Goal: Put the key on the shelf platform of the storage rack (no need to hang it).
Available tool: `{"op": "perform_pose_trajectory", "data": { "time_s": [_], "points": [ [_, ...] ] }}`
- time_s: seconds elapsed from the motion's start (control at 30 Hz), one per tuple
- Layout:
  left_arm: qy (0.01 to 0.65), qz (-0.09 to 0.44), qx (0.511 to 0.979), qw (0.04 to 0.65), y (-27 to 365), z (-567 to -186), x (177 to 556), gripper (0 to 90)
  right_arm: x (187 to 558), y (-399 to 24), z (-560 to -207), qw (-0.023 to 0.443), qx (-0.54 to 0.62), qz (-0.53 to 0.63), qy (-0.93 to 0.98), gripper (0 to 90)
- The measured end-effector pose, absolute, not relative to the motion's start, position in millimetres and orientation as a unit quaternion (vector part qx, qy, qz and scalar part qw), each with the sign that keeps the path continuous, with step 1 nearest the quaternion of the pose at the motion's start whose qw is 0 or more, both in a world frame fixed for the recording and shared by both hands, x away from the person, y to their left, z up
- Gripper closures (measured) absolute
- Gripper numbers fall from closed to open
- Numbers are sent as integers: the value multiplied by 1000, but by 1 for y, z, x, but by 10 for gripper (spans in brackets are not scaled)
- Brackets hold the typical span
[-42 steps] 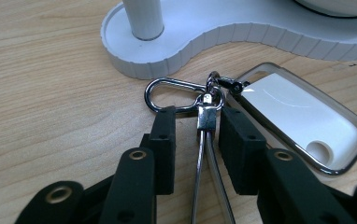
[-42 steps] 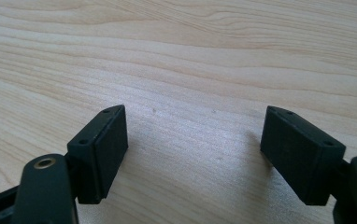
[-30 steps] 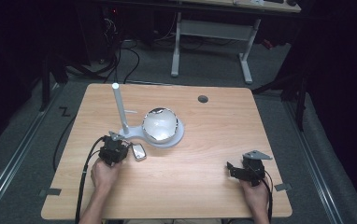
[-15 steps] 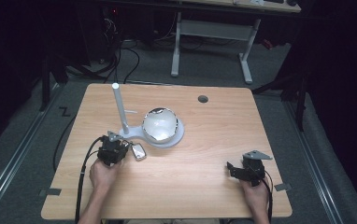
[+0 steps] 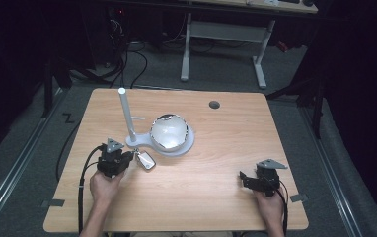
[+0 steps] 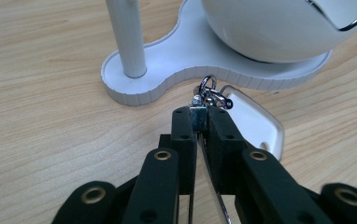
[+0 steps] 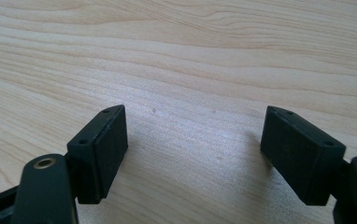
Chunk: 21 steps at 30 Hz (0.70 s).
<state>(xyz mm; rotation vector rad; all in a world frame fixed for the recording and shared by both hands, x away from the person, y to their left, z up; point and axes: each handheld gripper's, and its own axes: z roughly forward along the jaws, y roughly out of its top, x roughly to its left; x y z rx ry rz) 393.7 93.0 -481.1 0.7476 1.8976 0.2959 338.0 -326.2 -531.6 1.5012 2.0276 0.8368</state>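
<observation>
Basically the pick is done: left gripper (image 6: pixel 200 119) has its jaws pinched tight on the metal clasp of the keychain (image 6: pixel 204 100), with the clear tag (image 6: pixel 253 123) dangling off to one side, just beside the white stand base (image 6: pixel 186 56) and below the round white bowl-shaped piece (image 6: pixel 270 28). From the high view the left gripper (image 5: pixel 122 160) sits near the front-left of the wooden table (image 5: pixel 216 197), the tag (image 5: pixel 146 159) right by it, close to the upright post (image 5: pixel 126 116). Judging by the layout, what's left looks like hanging the ring on the post or dropping it at the stand, so roughly a third in. Right gripper (image 7: pixel 193 154) is idle, jaws spread wide over bare wood, nothing between them; it rests at the front-right (image 5: pixel 248 178), well apart from the stand.
</observation>
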Motion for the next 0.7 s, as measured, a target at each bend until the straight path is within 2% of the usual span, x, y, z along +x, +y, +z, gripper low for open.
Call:
{"op": "perform_pose_trajectory", "data": {
  "time_s": [0.17, 0.2, 0.23, 0.27, 0.7],
  "points": [
    [782, 96, 306, 535, 99, -467, 385, 819, 338, -326, -532, 240, 548, 306, 741, 234],
    [771, 97, 286, 560, 97, -464, 386, 819, 338, -326, -532, 240, 548, 306, 741, 234],
    [781, 89, 302, 540, 100, -462, 380, 819, 338, -326, -532, 239, 548, 306, 741, 234],
    [783, 88, 299, 539, 100, -460, 379, 819, 338, -326, -532, 239, 548, 306, 741, 234],
    [771, 80, 307, 552, 107, -447, 361, 818, 338, -326, -532, 240, 548, 306, 741, 234]
  ]
}}
